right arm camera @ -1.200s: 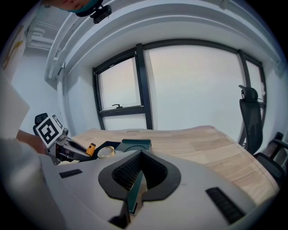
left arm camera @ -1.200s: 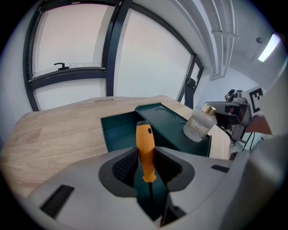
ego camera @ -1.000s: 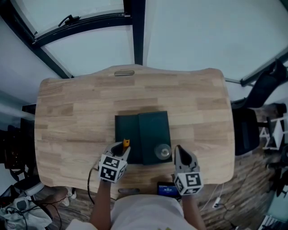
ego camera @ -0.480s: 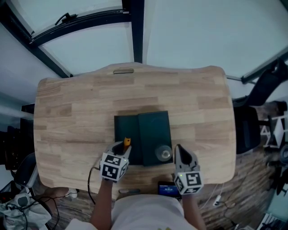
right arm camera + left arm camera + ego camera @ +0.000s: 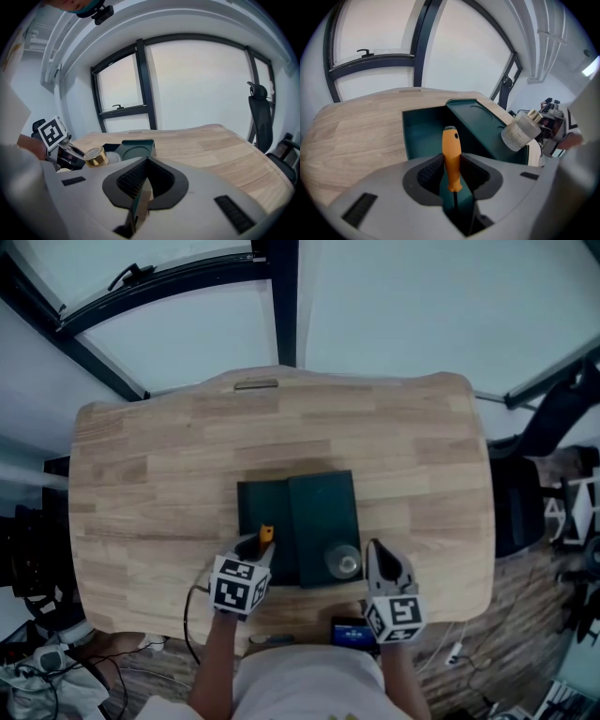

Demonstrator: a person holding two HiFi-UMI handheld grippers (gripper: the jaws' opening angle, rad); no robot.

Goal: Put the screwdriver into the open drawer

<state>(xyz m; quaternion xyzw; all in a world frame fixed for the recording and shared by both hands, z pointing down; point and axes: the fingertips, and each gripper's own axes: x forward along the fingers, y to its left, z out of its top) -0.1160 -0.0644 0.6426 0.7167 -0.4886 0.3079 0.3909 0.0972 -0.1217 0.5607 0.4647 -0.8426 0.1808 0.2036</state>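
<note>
Pale wood table before a dark-framed window. A green box stands near the front edge, with its drawer open on my left side. My left gripper clamps the screwdriver by its orange handle, which points ahead over the drawer's near end. My right gripper has its jaws together on nothing. Risks, as I judge them: a release too near the drawer's front wall could tip the tool onto the table, and a sideways sweep could knock the jar at the box's front corner.

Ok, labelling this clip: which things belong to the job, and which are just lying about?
Job: screwdriver, clamped in the left hand-held gripper; open drawer.
Lying about: gold-lidded jar; small blue screen at the table edge.
</note>
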